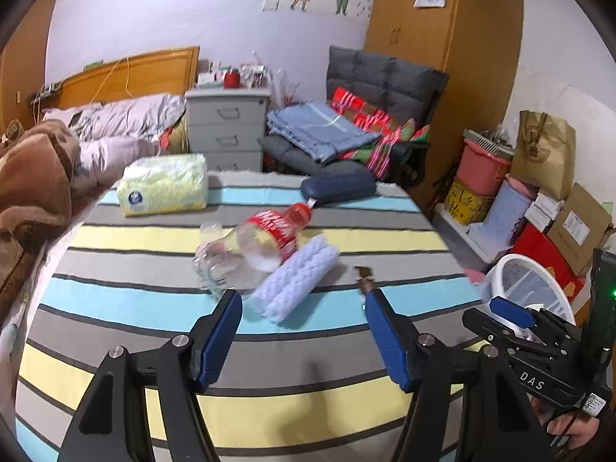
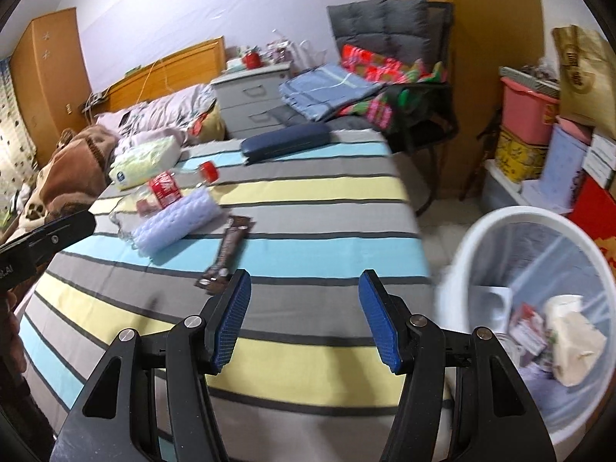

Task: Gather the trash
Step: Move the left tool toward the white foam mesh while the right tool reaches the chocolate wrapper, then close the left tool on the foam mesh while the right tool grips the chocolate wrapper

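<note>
Beside the striped bed point(image 2: 308, 192), bin point(image 2: 500, 223) holds perhaps crumpled paper point(image 2: 573, 342)

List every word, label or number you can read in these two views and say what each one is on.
"DAS": white letters on the black body of the right hand-held gripper, seen from the left wrist view.
Red label on the plastic bottle: white lettering, too blurred to read.
Tissue pack: round blue logo, unreadable.
Brown paper bag: printed mark, unreadable.
Dark snack wrapper: print too blurred.
Cardboard box: white label, too small.
</note>
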Available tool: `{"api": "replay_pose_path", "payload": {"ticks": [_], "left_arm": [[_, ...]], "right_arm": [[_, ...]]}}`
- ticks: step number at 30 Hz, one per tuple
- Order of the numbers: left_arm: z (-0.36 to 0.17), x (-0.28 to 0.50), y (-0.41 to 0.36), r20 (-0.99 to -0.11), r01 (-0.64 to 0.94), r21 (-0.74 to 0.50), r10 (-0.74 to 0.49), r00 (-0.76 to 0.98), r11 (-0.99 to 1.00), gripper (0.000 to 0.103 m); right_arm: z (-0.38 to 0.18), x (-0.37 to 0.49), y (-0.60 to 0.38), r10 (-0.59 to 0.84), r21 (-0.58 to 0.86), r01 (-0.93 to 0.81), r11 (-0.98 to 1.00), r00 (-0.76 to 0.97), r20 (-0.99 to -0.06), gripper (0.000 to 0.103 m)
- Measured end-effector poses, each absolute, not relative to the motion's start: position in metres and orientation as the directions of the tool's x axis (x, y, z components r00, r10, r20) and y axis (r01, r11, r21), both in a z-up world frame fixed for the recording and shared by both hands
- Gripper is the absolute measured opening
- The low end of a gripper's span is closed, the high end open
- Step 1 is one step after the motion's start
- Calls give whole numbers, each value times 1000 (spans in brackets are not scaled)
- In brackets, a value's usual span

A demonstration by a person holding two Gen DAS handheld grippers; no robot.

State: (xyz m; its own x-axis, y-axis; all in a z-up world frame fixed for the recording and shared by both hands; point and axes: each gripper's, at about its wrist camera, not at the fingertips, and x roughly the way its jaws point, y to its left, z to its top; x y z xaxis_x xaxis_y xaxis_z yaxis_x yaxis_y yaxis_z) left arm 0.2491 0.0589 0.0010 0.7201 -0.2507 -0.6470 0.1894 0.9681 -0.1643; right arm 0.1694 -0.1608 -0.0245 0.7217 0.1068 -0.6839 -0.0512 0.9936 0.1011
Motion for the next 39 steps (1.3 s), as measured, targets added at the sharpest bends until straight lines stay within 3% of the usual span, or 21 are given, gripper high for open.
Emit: {"api": "replay_pose_path", "payload": {"ticks": [11, 13, 17, 25, 39], "left_arm": [[-20, 282, 74, -675, 220, -163, -271, 686, 962, 66], [-24, 287, 75, -682, 218, -161, -268, 681, 963, 66], [-29, 294, 74, -684, 239, -163, -284, 672, 957, 66], [-33, 305, 61, -695, 271, -143, -291, 657, 952, 66], [-60, 334, 28, -765, 319, -128, -299, 570, 939, 66]], "right_arm": [[-45, 209, -121, 159, 106, -121, 987, 647, -745, 60], [-50, 214, -115, 150, 89, -127, 988, 634, -759, 51], [-58, 222, -107, 160, 82, -155, 984, 599, -785, 47], [-56, 229, -110, 120, 39, -147, 988, 597, -793, 19], [-53, 227, -142, 134, 79, -117, 990, 606, -784, 12]]}}
